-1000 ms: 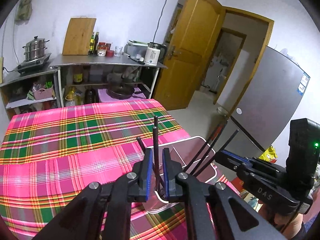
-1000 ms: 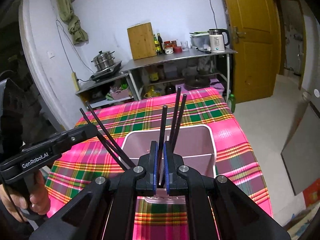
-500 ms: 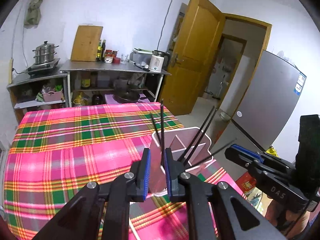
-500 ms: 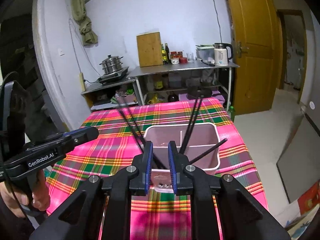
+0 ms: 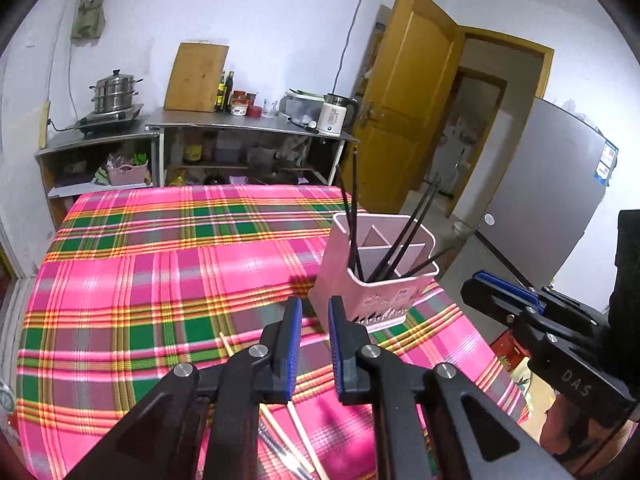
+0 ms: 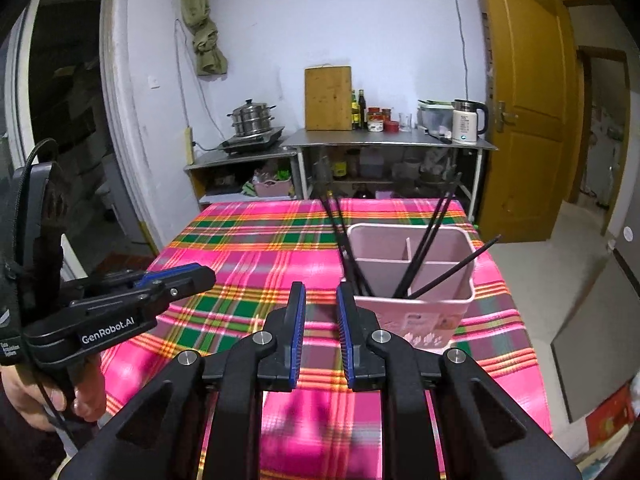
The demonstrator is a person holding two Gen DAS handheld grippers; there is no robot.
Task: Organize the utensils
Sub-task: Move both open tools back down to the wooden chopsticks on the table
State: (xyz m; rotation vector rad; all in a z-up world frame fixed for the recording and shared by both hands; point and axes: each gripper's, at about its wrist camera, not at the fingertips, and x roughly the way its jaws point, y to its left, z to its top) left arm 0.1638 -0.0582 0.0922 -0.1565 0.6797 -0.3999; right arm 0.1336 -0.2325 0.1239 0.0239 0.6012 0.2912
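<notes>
over the plaid bench (image 5: pixel 160 264), both grippers had let go: left gripper (image 5: pixel 314 344) and right gripper (image 6: pixel 320 334) backed off with jaws parted, empty; black chopsticks (image 6: pixel 420 256) now stood in the pink holder (image 6: pixel 416 312), wooden ones remaining.

Five black chopsticks (image 6: pixel 424 252), one holder (image 6: pixel 416 316)

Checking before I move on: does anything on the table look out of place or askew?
One black chopstick in the pink holder leans far out over its right rim, nearly flat, while the others stand steeper. A few wooden chopsticks and a metal utensil lie loose on the tablecloth, outside the holder.
</notes>
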